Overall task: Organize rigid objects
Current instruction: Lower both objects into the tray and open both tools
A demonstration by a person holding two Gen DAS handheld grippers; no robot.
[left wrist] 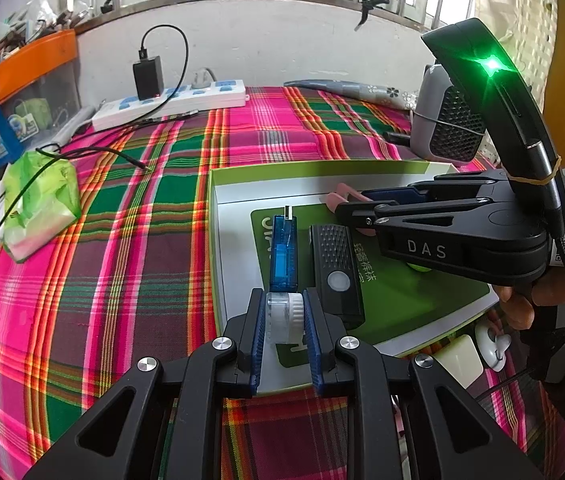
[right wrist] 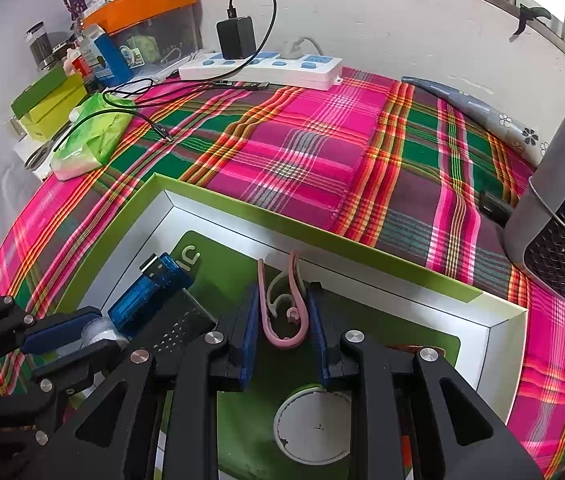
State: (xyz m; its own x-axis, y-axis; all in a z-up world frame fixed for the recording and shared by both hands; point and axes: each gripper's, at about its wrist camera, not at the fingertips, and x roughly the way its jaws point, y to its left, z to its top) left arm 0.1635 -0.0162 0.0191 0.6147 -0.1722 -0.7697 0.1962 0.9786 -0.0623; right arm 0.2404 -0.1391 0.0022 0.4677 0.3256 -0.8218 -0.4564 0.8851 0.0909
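Note:
A shallow green-rimmed box lies on the plaid cloth. In it are a blue USB stick, a black ribbed device with a round button and a round white disc. My left gripper is shut on a small clear bottle with a white cap, held over the box's near edge beside the blue stick. My right gripper is shut on a pink and white clip near the box's far wall. The right gripper also shows in the left wrist view.
A white power strip with a black charger lies at the back. A green tissue pack and black cable are at the left. A grey speaker-like device stands at the right. White objects lie beside the box.

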